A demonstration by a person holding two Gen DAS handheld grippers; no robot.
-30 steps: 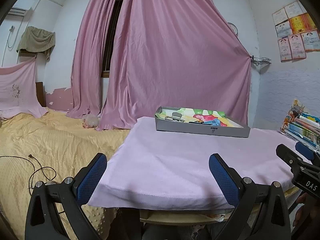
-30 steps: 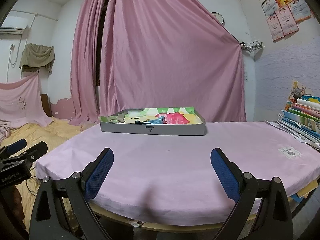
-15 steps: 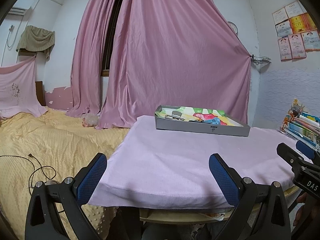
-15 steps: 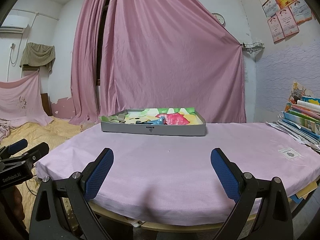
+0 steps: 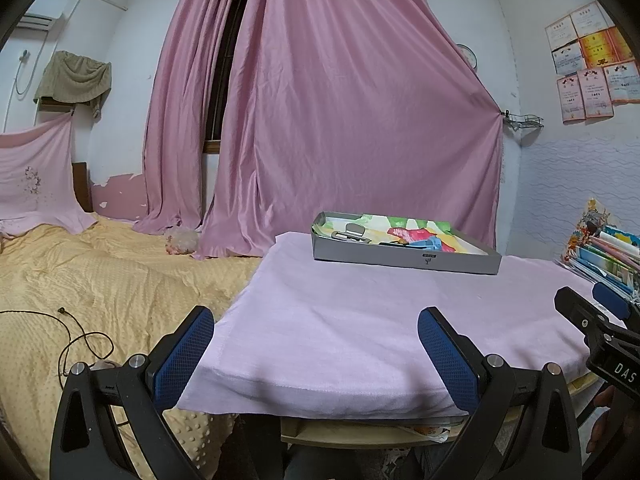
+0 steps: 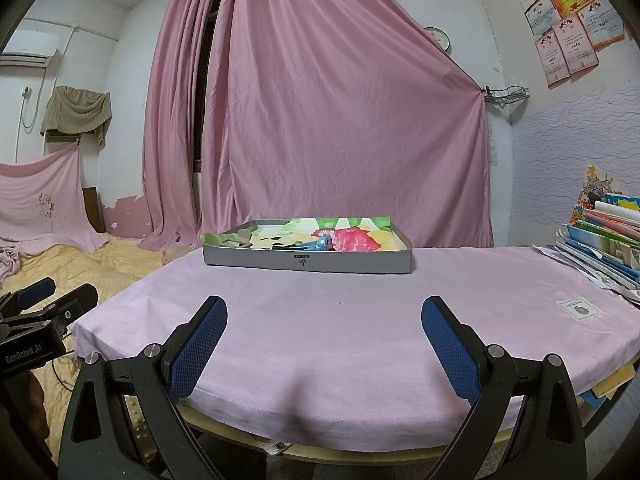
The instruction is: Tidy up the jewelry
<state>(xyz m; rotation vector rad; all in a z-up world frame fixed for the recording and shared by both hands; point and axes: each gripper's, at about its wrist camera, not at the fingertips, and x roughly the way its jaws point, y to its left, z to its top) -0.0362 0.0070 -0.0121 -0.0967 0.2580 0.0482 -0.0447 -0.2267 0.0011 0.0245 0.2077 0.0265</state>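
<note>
Left gripper [image 5: 316, 338] and right gripper [image 6: 324, 330]: jaws wide, nothing held, at near table edge. Jewelry items inside grey tray [image 6: 304, 259] at far side, well apart. Risk: snagging pink cloth [image 6: 360, 320] during reach, dragging tray off position

Both fisheye views sit low at the near edge of the pink-covered table [image 6: 360, 332], looking level across it toward the pink curtain [image 6: 340, 120]. The left wrist view stands at the table's left corner, taking in the yellow bedspread [image 5: 100, 280]; the right wrist view faces the table squarely. Both share the grey tray [image 5: 404, 260] at the far side (well away from either lens), and each catches the other gripper at its frame edge.
</note>
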